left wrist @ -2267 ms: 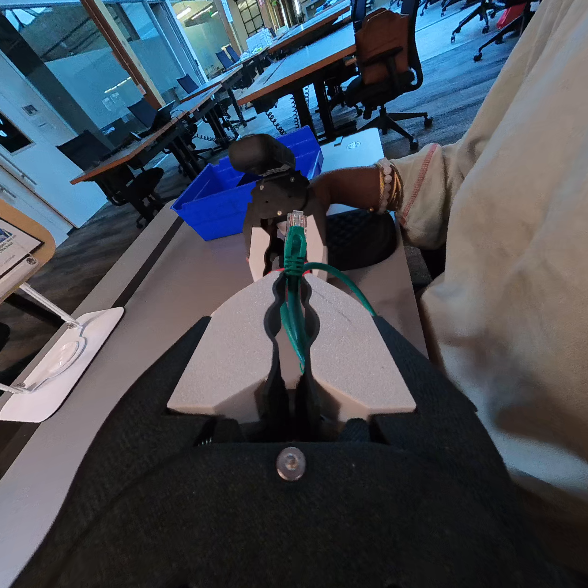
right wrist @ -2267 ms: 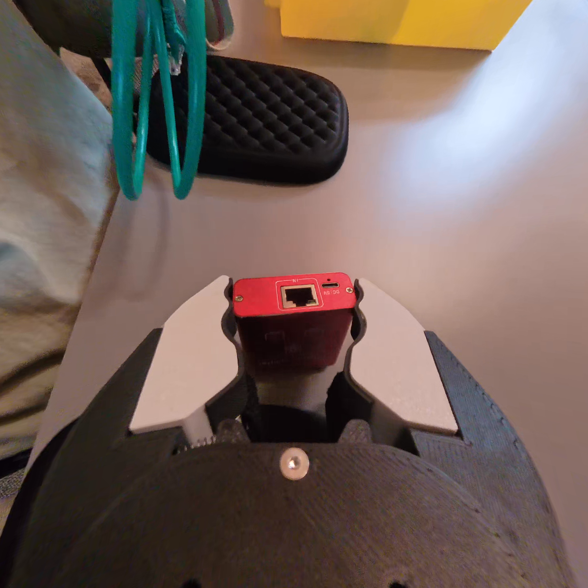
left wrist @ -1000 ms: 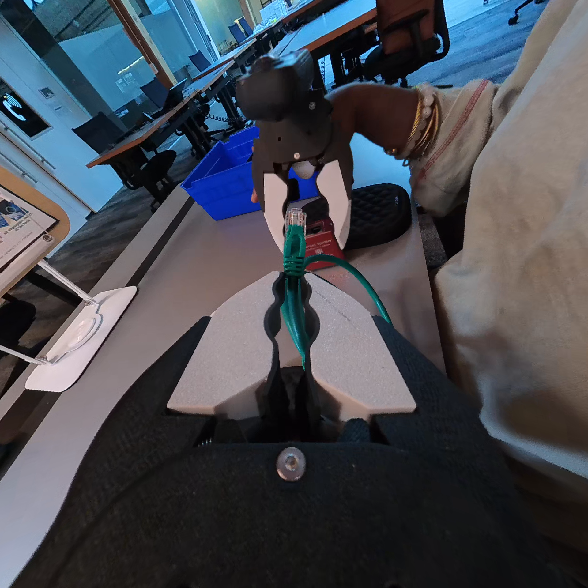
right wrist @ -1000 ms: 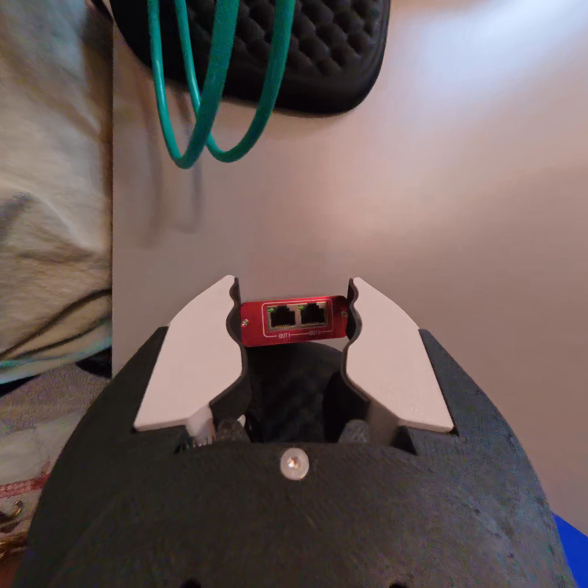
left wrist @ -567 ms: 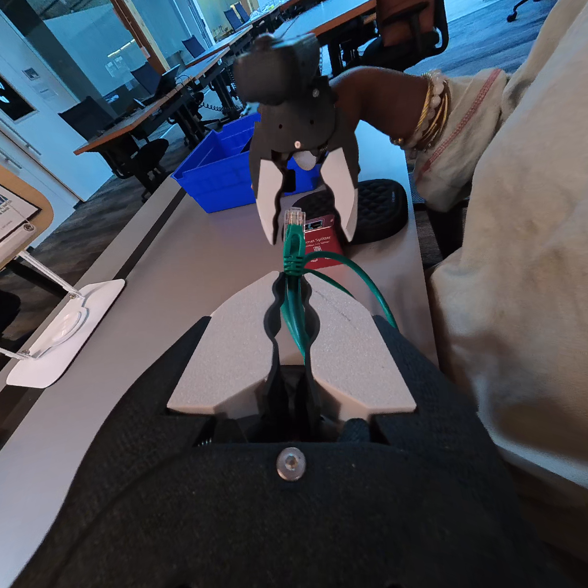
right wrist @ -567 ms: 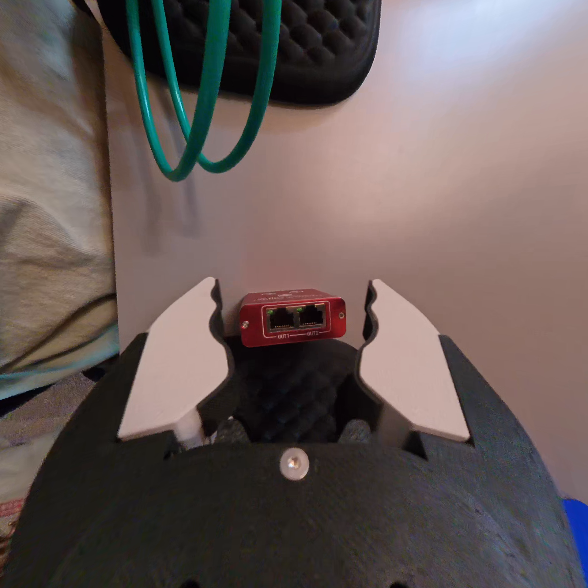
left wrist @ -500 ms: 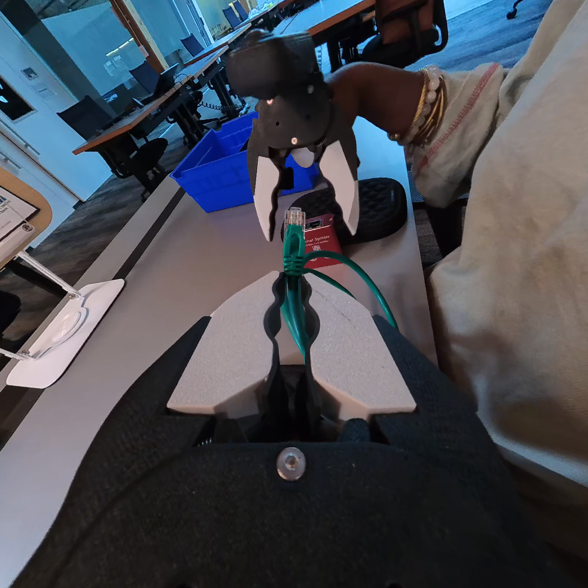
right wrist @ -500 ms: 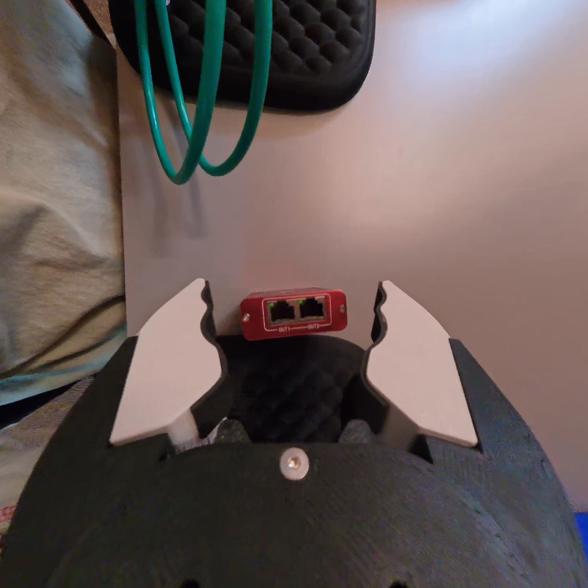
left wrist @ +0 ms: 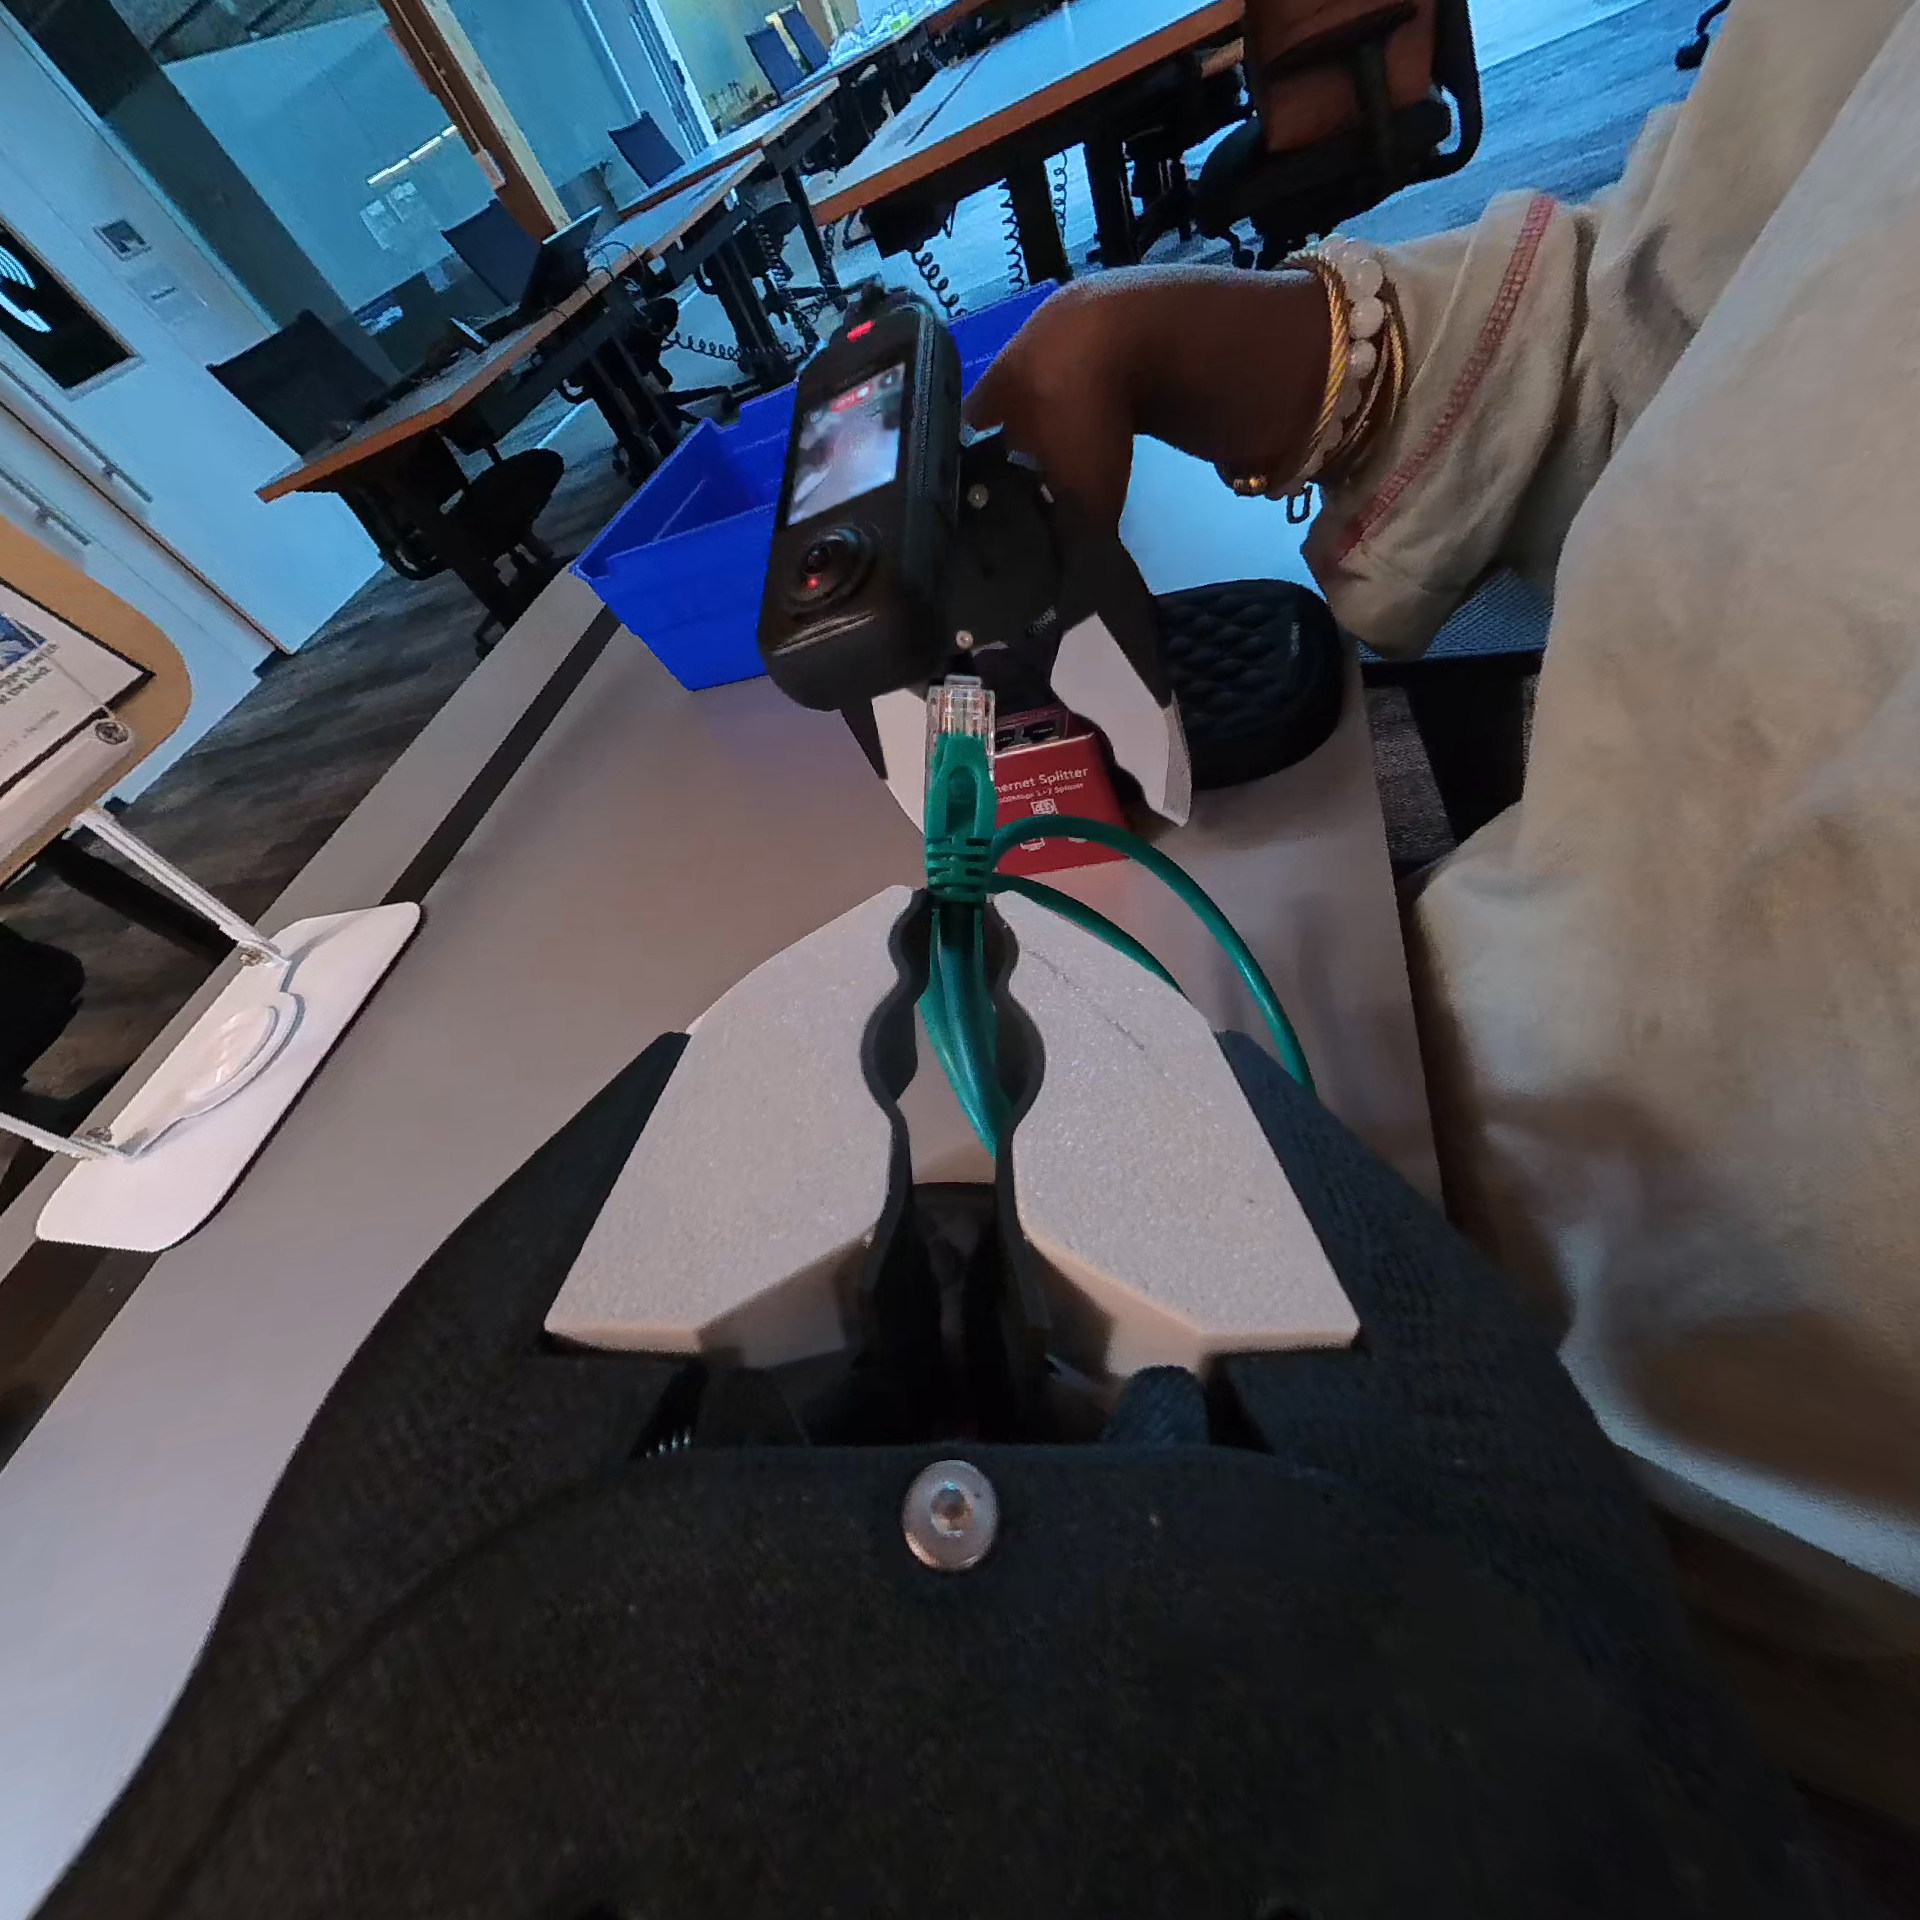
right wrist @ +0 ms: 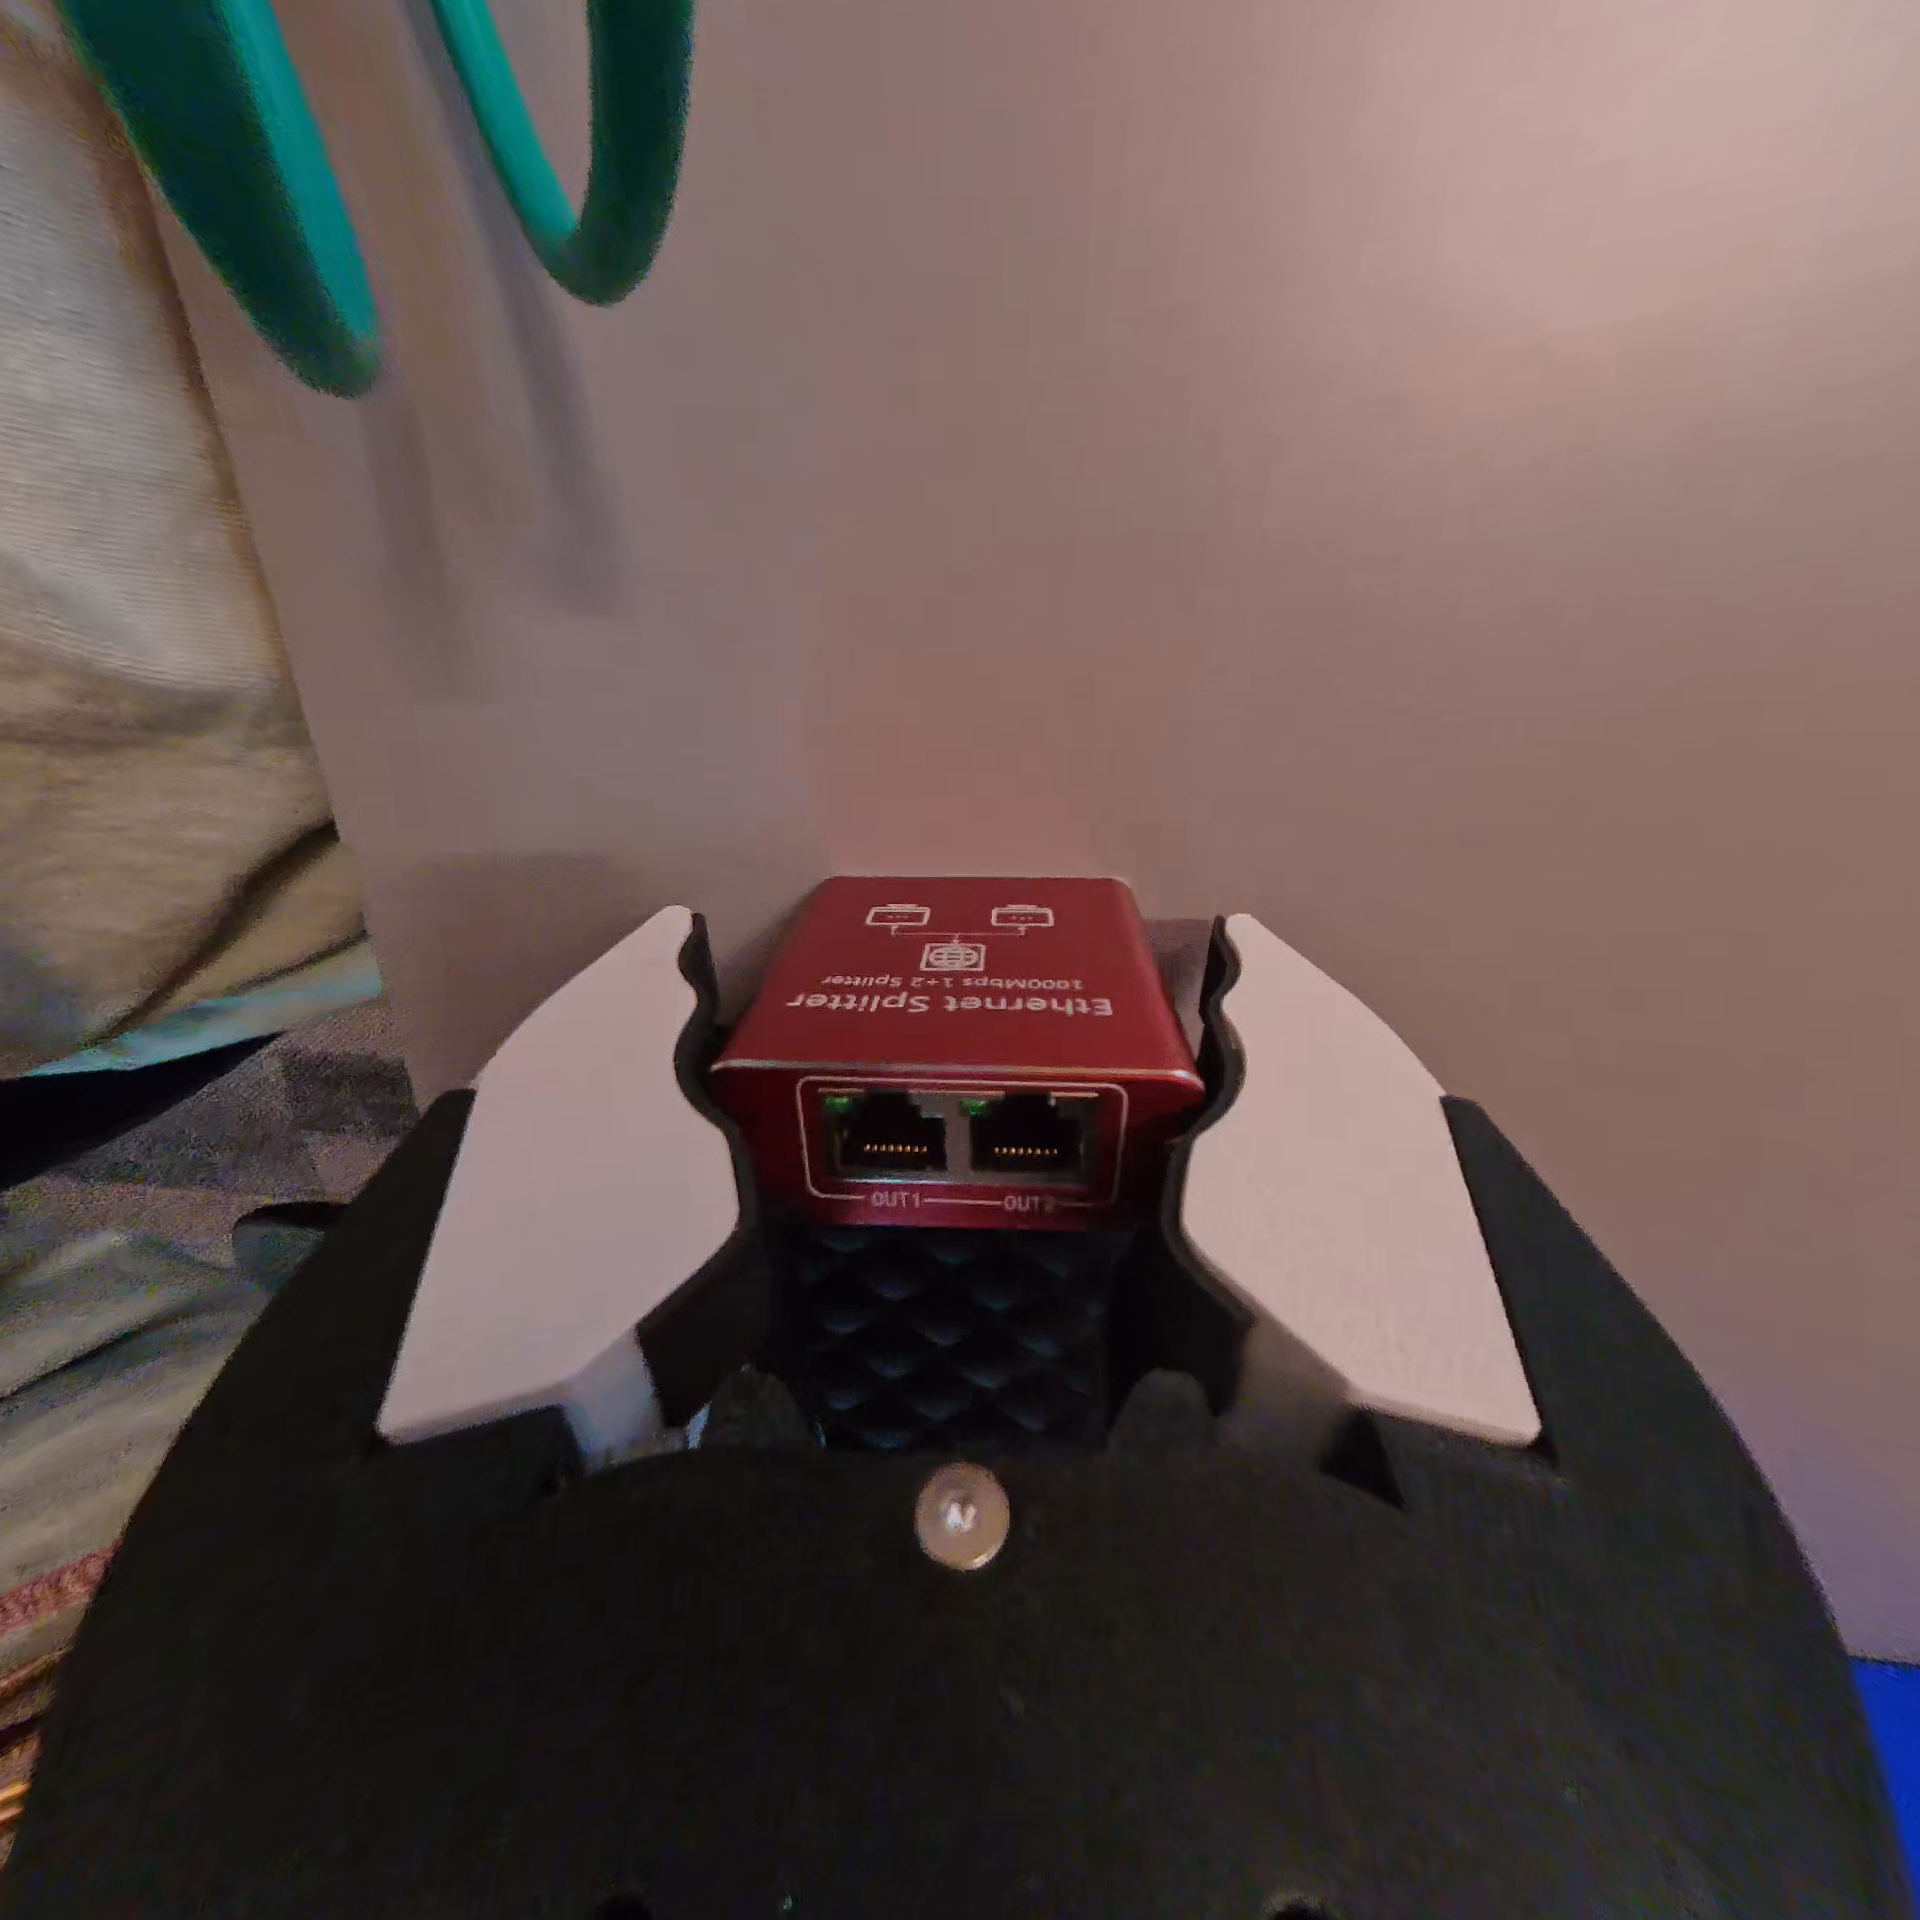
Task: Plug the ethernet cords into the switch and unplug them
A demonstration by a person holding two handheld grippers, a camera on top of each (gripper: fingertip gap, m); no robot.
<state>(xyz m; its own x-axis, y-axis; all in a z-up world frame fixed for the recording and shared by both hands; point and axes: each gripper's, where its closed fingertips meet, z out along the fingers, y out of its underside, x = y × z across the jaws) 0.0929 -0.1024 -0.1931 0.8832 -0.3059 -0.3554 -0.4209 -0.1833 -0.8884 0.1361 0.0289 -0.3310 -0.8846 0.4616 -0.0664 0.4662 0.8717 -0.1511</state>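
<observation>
Clamped between the closed fingers of the left gripper (left wrist: 951,914) is a green ethernet cord (left wrist: 958,800), its clear plug pointing up toward the red switch (right wrist: 961,1023). That switch is straddled by the right gripper (right wrist: 961,961) — whether it is actually gripped cannot be told — and lies on the grey table (right wrist: 1351,520), its rear against a black quilted pad (right wrist: 940,1340).
</observation>
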